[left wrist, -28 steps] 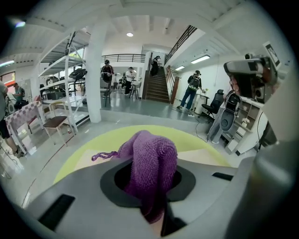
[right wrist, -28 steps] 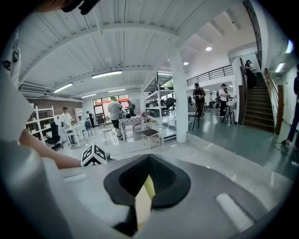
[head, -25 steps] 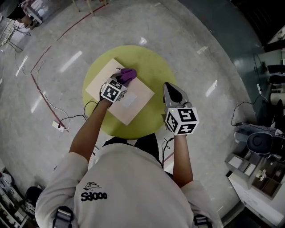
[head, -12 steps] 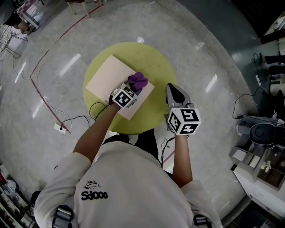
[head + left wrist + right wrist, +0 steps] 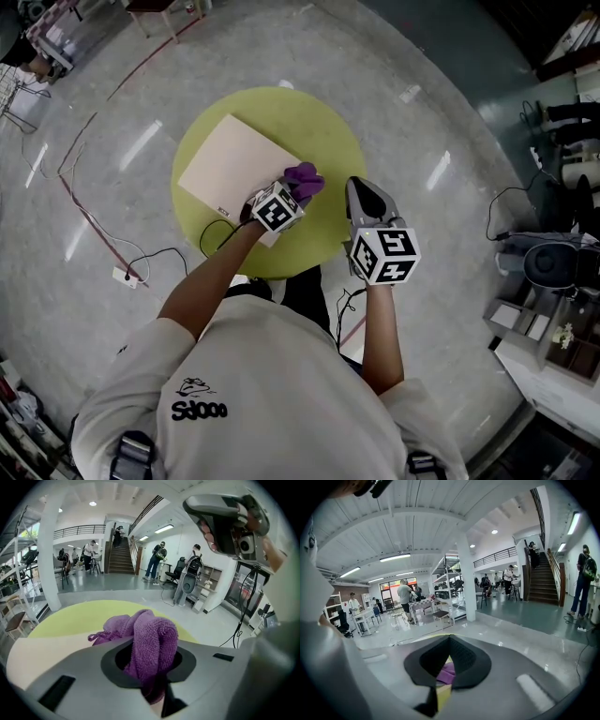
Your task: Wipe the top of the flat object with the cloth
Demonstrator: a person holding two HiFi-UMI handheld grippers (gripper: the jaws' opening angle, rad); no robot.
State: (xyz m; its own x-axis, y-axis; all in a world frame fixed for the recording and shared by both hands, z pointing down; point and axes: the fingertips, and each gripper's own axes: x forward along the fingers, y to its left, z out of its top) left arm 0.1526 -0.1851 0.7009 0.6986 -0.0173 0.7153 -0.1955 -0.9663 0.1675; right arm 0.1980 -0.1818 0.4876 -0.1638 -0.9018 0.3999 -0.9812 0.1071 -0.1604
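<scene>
The back of the person's pale shirt [image 5: 262, 375] carries a dark print [image 5: 199, 411] that looks like "SJooo" beneath a small drawing. A small dark label [image 5: 222, 210] at the flat board's [image 5: 234, 155] near edge is too small to read.

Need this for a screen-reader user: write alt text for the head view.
Seen from above, the left gripper holds a purple cloth on the right corner of a pale flat board on a round yellow-green table. The right gripper, jaws shut and empty, is held near the table's right edge.
</scene>
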